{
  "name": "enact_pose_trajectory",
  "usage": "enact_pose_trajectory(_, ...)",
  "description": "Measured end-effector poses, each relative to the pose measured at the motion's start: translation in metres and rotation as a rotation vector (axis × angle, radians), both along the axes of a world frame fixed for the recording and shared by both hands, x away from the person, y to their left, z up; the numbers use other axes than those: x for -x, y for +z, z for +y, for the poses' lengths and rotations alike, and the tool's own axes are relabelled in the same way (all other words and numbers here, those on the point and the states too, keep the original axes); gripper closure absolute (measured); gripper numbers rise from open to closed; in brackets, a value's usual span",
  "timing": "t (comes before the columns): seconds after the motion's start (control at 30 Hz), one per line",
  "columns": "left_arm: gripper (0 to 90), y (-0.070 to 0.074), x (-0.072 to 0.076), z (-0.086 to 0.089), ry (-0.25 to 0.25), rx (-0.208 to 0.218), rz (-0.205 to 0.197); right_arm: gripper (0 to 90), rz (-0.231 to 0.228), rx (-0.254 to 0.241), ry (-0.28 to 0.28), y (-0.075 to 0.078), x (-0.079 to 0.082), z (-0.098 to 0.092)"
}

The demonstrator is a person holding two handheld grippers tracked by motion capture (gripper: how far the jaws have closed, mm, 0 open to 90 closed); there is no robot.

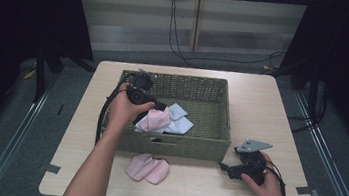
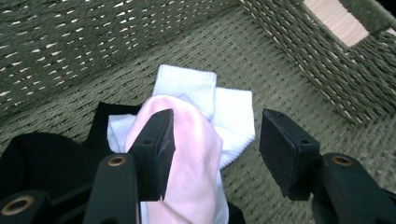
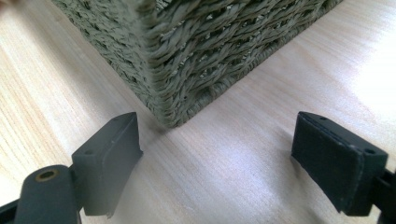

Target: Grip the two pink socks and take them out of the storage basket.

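A green woven basket [image 1: 226,115] stands mid-table. Inside it lie a pink sock [image 1: 156,120], pale white socks [image 1: 180,122] and a dark sock. My left gripper [image 1: 159,107] reaches into the basket, open. In the left gripper view its jaws [image 2: 215,140] straddle the pink sock [image 2: 196,158], which lies against the left jaw over the white socks [image 2: 205,93] and a black sock [image 2: 42,154]. Another pair of pink socks [image 1: 147,168] lies on the table in front of the basket. My right gripper [image 1: 226,168] rests open on the table by the basket's front right corner [image 3: 196,56].
The light wooden table [image 1: 263,99] has bare room right of and behind the basket. A handle cut-out [image 2: 336,18] opens in the basket wall. Cables trail from both grippers. Dark curtains and floor rails flank the table.
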State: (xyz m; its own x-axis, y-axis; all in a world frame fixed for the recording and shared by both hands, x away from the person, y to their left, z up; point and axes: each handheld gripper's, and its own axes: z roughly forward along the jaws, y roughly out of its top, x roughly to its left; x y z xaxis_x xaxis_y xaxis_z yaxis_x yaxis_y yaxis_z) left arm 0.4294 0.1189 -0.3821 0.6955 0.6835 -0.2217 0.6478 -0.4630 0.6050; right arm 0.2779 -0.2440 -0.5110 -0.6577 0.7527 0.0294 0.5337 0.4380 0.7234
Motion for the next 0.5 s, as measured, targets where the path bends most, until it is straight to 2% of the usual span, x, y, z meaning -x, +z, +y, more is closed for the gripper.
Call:
enact_pose_trajectory(0.17,45.2,-0.011,-0.007,-0.005,0.015,-0.006,0.009,14.8,-0.001,0.003,-0.002,0.0,0.0,0.0)
enact_pose_trajectory(0.23,45.2,-0.017,-0.012,-0.007,0.001,-0.036,0.02,14.7,-0.002,0.003,-0.001,0.0,0.0,0.0)
enact_pose_trajectory(0.37,45.2,-0.026,-0.015,-0.011,0.011,-0.039,0.035,14.8,-0.002,0.002,-0.001,0.0,0.0,0.0)
enact_pose_trajectory(0.4,45.2,-0.028,-0.017,-0.011,-0.003,-0.058,0.035,14.8,-0.002,0.002,-0.001,0.0,0.0,0.0)
enact_pose_trajectory(0.5,45.1,-0.036,-0.02,-0.013,-0.002,-0.069,0.049,14.7,-0.002,0.002,-0.001,0.0,0.0,0.0)
